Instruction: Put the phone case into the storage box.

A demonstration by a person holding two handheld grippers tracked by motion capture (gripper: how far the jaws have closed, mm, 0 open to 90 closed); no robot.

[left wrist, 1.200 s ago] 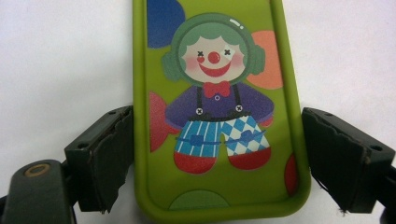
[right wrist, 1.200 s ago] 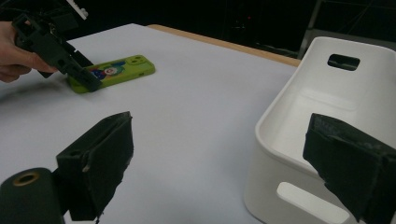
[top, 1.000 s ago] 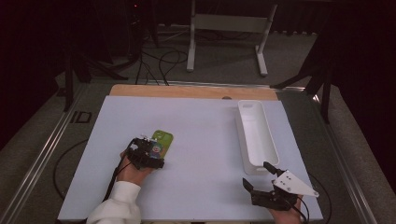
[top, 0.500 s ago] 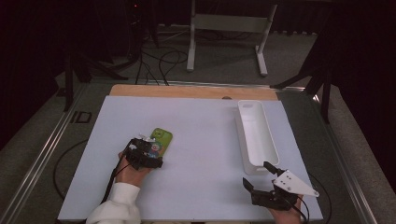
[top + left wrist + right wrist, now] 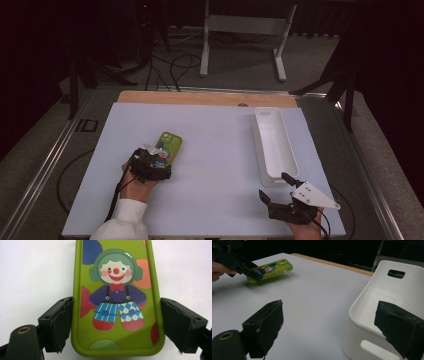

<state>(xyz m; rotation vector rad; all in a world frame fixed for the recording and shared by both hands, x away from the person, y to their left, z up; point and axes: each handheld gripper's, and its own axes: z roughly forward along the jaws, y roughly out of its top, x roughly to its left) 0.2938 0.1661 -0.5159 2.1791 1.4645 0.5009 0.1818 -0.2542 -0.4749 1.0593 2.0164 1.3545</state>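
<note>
While the left gripper (image 5: 115, 325) straddled the phone case (image 5: 116, 297), its jaws clasped the long sides. The case ran lengthwise away from it. The right gripper (image 5: 332, 330) gaped empty.

Green phone case (image 5: 117, 302) w/ clown print, near end raised off white table.

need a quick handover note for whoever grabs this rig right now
Left gripper: jaws astride the green phone case, both pads at its edges; its far end looks lifted in the right gripper view.
Right gripper: jaws open, holding nothing, beside the white bin.
Done: case gripped.
Left, probably: carry the case across the table and put it in the bin.
</note>
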